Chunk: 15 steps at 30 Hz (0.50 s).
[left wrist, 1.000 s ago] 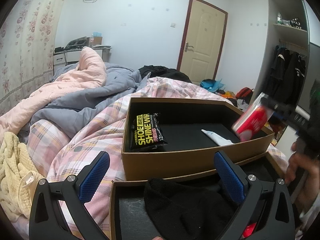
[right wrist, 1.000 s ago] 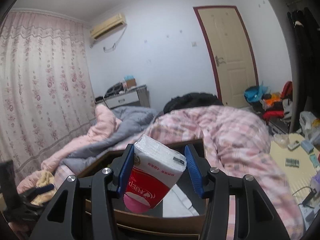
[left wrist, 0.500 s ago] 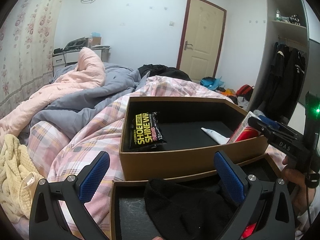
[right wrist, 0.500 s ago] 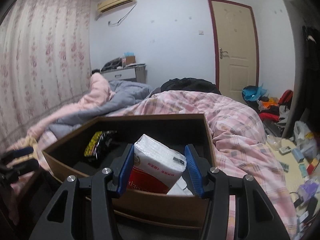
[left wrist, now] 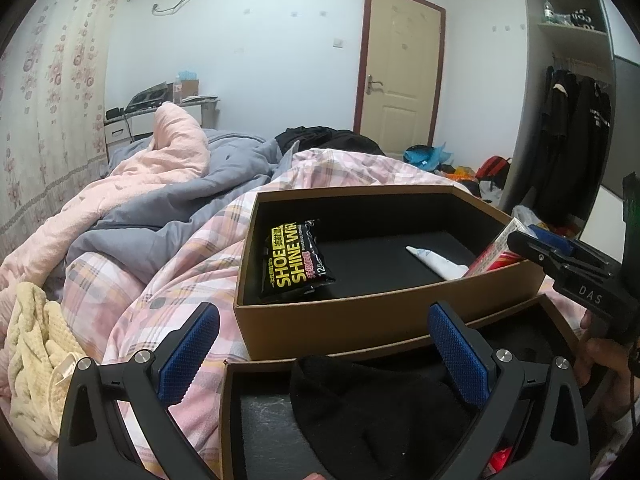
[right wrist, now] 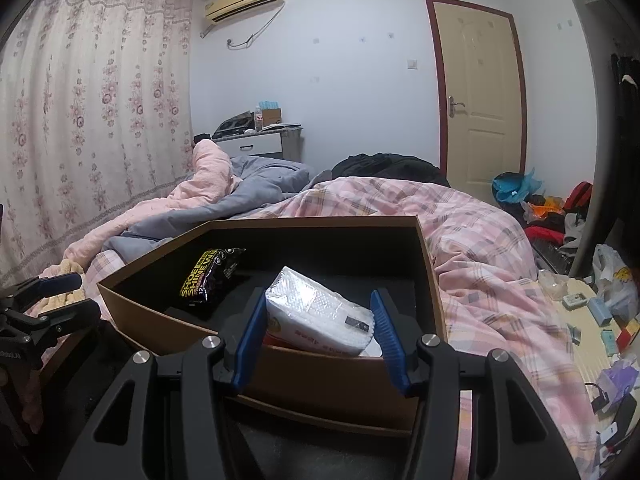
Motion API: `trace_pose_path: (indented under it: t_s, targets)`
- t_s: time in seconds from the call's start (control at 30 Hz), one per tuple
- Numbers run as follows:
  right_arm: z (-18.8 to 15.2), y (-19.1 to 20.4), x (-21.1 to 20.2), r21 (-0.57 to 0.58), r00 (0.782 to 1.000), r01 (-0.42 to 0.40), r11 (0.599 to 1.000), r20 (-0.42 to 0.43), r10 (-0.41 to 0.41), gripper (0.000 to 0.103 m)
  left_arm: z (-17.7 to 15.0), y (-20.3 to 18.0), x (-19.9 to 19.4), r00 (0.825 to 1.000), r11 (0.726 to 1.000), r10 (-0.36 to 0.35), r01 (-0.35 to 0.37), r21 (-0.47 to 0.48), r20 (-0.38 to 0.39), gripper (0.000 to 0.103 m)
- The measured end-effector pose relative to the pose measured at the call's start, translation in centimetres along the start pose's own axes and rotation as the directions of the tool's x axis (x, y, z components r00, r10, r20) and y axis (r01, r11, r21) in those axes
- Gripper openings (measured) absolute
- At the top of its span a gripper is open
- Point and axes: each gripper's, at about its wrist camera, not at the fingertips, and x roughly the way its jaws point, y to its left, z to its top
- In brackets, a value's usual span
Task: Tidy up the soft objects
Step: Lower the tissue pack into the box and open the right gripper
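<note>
A brown cardboard box [left wrist: 360,320] with a black inside lies on the bed. It holds a black shoe-shine wipes pack [left wrist: 296,256] and a white tube [left wrist: 432,258]. My right gripper [right wrist: 318,300] reaches over the box's near right corner, its jaws opening. A red-and-white tissue pack [right wrist: 316,316] sits between the pads, low in the box, and both pads still touch its sides. My left gripper [left wrist: 324,352] stands open and holds nothing, above a second box [left wrist: 230,400] that holds a black knitted cloth [left wrist: 380,408].
A pale yellow knitted cloth [left wrist: 32,356] lies on the bed at the left. Pink check, grey and pink quilts are heaped behind the boxes. A person's hand [left wrist: 600,356] holds the right gripper's grip. Clutter covers the floor [right wrist: 592,312] to the right of the bed.
My right gripper has come down with the tissue pack, from above the far box's right rim to inside the box. The left gripper has stayed where it was, open.
</note>
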Motion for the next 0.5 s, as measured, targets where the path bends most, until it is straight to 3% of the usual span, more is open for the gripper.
trace_pose_path:
  t_s: [0.5]
  targets:
    - [-0.21, -0.34, 0.08, 0.029, 0.999, -0.034, 0.999, 0.006, 0.034, 0.052, -0.06, -0.16, 0.05, 1.000, 1.000, 0.001, -0.001, 0.000, 0.000, 0.103]
